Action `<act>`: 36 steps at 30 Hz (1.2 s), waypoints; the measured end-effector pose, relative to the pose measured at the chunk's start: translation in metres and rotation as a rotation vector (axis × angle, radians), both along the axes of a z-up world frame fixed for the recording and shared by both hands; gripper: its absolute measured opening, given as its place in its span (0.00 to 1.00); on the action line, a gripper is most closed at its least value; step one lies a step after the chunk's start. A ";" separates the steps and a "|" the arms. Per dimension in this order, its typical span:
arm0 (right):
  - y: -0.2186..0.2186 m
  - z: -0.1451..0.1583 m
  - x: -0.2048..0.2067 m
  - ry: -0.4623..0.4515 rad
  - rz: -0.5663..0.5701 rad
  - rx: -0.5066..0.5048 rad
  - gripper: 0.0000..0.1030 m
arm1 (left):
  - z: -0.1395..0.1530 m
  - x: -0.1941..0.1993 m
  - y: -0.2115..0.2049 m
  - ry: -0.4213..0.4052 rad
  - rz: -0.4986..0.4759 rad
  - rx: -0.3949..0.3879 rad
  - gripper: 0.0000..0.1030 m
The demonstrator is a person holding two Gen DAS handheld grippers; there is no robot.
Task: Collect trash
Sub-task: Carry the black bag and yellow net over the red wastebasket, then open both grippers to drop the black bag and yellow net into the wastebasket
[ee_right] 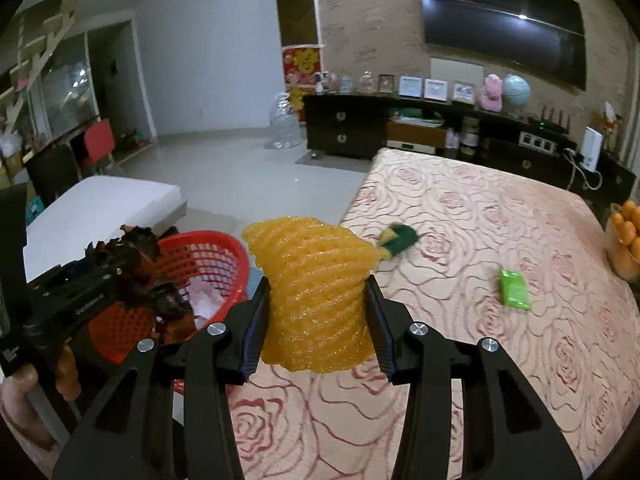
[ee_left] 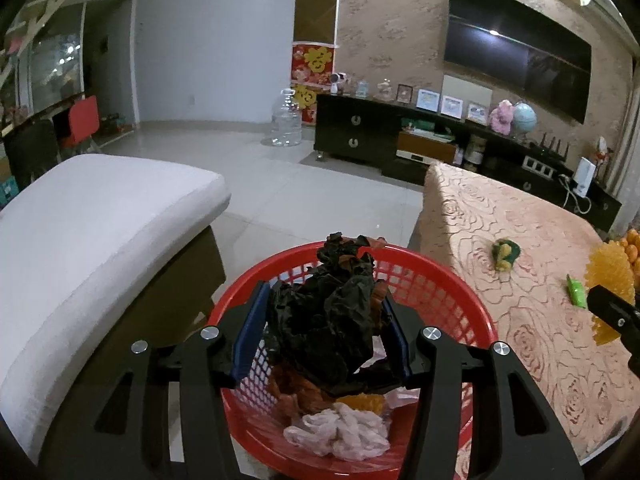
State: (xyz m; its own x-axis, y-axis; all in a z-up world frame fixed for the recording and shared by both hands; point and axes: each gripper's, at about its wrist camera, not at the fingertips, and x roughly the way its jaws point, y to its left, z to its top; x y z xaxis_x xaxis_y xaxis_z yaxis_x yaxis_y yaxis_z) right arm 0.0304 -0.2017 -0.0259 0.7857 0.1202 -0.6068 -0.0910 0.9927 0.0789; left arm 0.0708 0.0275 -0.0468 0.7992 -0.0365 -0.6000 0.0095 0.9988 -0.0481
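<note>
My left gripper (ee_left: 326, 336) is shut on a crumpled black wrapper (ee_left: 326, 320) and holds it above a red mesh basket (ee_left: 452, 296). The basket holds a white plastic bag (ee_left: 340, 434), a brown wrapper (ee_left: 300, 396) and a yellow scrap (ee_left: 362, 402). My right gripper (ee_right: 316, 316) is shut on a yellow foam net (ee_right: 316, 292) above the table, right of the basket (ee_right: 208, 264). A green packet (ee_right: 514, 289) and a green-yellow wrapper (ee_right: 396, 238) lie on the rose-patterned tablecloth (ee_right: 480, 340). The left gripper with its wrapper shows in the right wrist view (ee_right: 132, 276).
A white cushioned bench (ee_left: 88, 232) stands left of the basket. A bowl of oranges (ee_right: 626, 240) sits at the table's right edge. A dark TV cabinet (ee_left: 400, 136) and a water jug (ee_left: 286, 120) stand across the tiled floor.
</note>
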 end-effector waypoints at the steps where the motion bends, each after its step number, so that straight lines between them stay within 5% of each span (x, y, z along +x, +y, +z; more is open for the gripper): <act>1: 0.005 -0.001 0.003 0.004 0.010 -0.002 0.43 | -0.001 0.000 0.001 0.000 0.002 0.002 0.50; 7: 0.023 -0.005 0.019 0.021 0.051 0.002 0.43 | -0.004 0.006 0.008 0.021 0.011 -0.031 0.55; 11: 0.031 -0.006 0.027 0.028 0.072 0.005 0.43 | -0.002 0.004 0.015 0.009 0.030 -0.062 0.75; 26: 0.075 -0.019 0.055 0.078 0.188 0.001 0.48 | 0.007 -0.002 0.038 -0.032 0.099 -0.132 0.80; 32: 0.084 -0.023 0.057 0.077 0.221 0.009 0.67 | 0.011 -0.002 0.044 -0.042 0.116 -0.146 0.80; 36: 0.082 -0.024 0.054 0.081 0.210 0.017 0.71 | 0.011 -0.002 0.046 -0.042 0.114 -0.146 0.80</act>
